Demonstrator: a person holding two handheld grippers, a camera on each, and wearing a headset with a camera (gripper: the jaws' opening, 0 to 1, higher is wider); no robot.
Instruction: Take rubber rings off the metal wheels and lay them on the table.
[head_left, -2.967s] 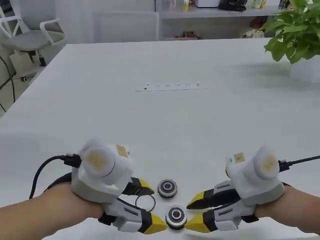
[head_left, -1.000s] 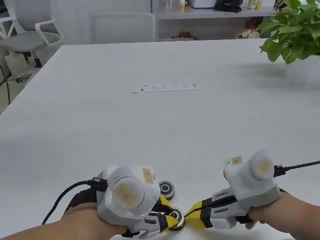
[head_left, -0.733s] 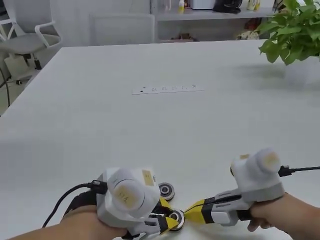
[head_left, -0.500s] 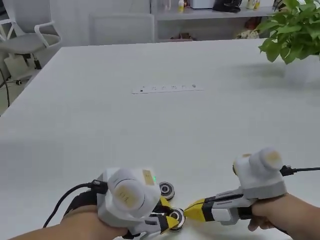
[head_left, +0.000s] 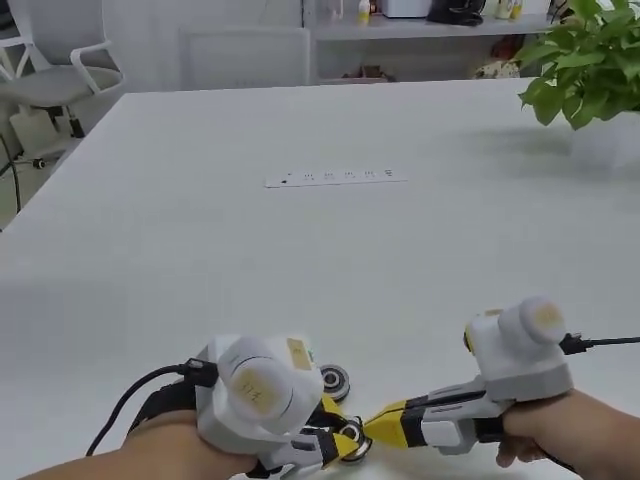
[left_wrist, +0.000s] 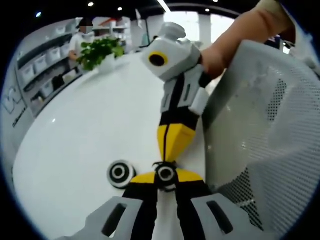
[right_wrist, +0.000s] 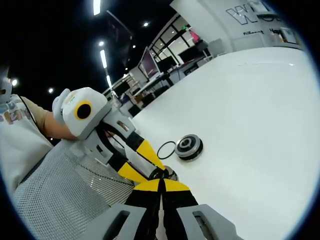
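The white table (head_left: 320, 250) runs off the bottom edge of the head view, so the person's hands and the rear of both tools are cut off there. In the left gripper view a grey mesh chair back (left_wrist: 265, 130) stands beside the right gripper and blocks whatever lies beyond it.

The left gripper (left_wrist: 166, 178) is clamped on a small metal wheel (right_wrist: 168, 173), with one yellow tip on either side. In the head view its white body covers most of that wheel. The right gripper (right_wrist: 161, 186) meets it tip to tip, its jaws pressed tight together right at the rim of the held wheel. Whether they pinch that wheel's own rubber band I cannot tell, because the spot is too small and the yellow tips cover it.

A second metal wheel (right_wrist: 189, 146) lies flat on the table just beyond the two sets of tips, touched by neither gripper. Just beside it, on the left gripper's side, a loose rubber ring (right_wrist: 166, 149), thin and black, lies on the table. Whether ring and wheel touch is hard to make out.
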